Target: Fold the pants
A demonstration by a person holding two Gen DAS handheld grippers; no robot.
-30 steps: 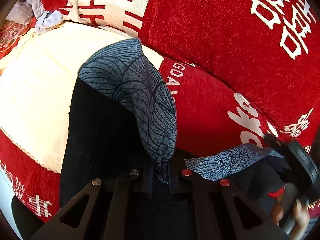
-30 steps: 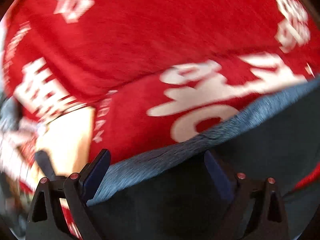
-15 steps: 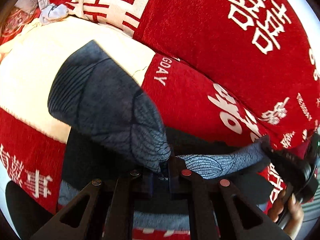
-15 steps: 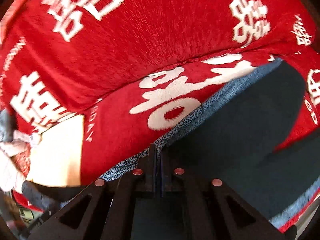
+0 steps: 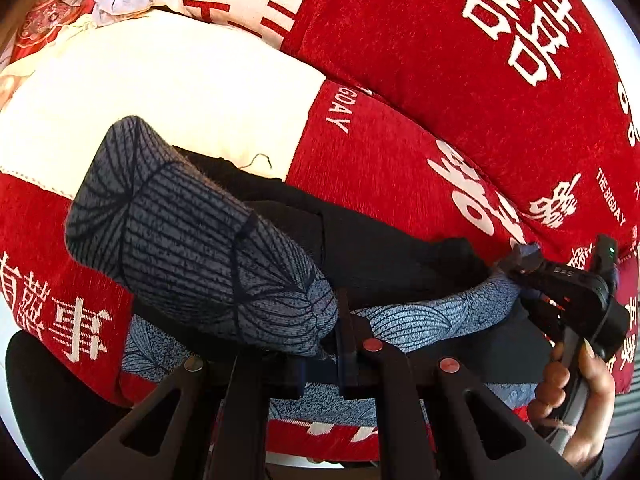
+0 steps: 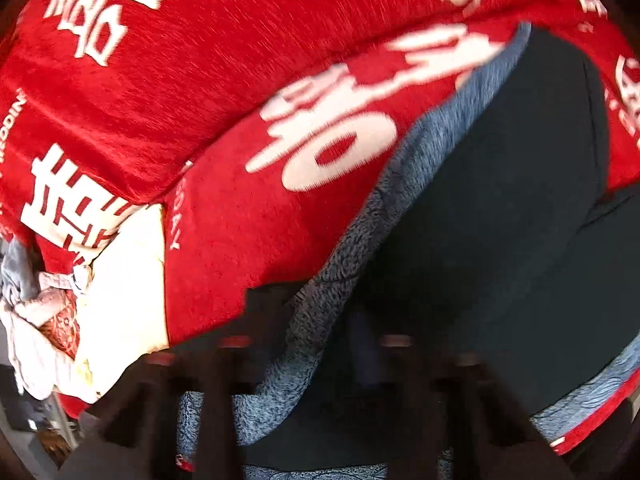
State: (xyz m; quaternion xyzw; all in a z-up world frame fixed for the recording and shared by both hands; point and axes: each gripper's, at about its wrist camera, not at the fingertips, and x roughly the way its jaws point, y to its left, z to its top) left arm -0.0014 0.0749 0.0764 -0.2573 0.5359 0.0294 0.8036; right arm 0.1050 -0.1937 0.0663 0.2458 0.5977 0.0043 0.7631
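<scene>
Blue-grey leaf-print pants [image 5: 208,256] with a dark inner side lie draped over a red sofa cushion [image 5: 384,160]. Left gripper [image 5: 320,364] clenches one bunched hem; right gripper [image 6: 320,344] pinches the other edge.

Right wrist view is motion-blurred, especially the lower third. Right gripper [image 6: 316,344] is sitting at bottom centre, fingers smeared dark, jaws closed together and pinching the blue-grey patterned edge of the pants [image 6: 500,208]. That edge is running diagonally from the grip up toward top right, with the dark fabric of the pants spreading right of it and filling the lower right. Pants are lying over a red cover [image 6: 248,92] with white characters, which is filling the upper half. A cream cushion panel [image 6: 128,280] is showing at lower left, and crumpled pale cloth [image 6: 28,320] is bunching at the far left edge beside it.
</scene>
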